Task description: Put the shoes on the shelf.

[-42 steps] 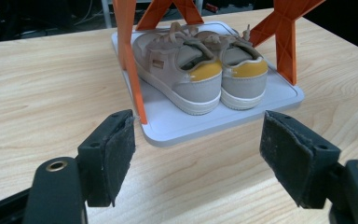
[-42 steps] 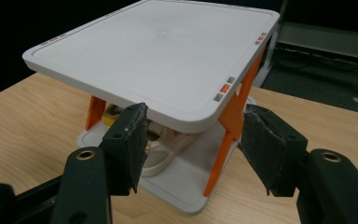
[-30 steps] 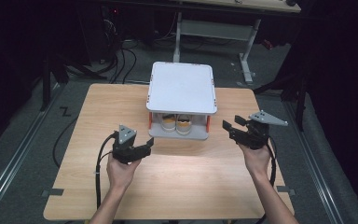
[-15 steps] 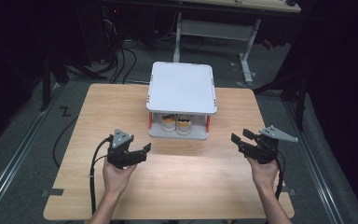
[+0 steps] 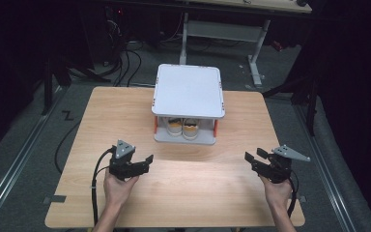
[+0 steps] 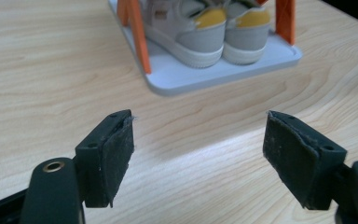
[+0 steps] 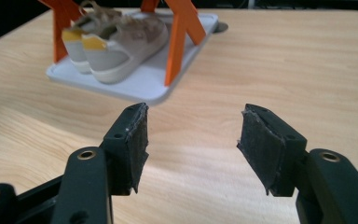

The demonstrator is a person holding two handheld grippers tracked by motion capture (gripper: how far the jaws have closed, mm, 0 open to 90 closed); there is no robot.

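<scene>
A small two-level rack with a white top shelf (image 5: 188,91), orange posts (image 6: 138,35) and a grey base tray (image 6: 200,74) stands at the middle back of the wooden table (image 5: 183,193). A pair of grey sneakers with yellow heels (image 5: 182,127) (image 6: 205,32) (image 7: 116,42) sits on the base tray. My left gripper (image 5: 146,161) (image 6: 198,158) is held low at the front left, open and empty, pointing toward the rack. My right gripper (image 5: 252,158) (image 7: 192,149) is at the front right, also open and empty.
The table is bordered by grey floor with black cables (image 5: 121,63) at the back left. A desk frame with white legs (image 5: 222,29) stands behind the table. Bare wood lies between the grippers and the rack.
Both hands have drawn back toward the front edge of the table and apart from each other, away from the rack. Both grippers stay open.
</scene>
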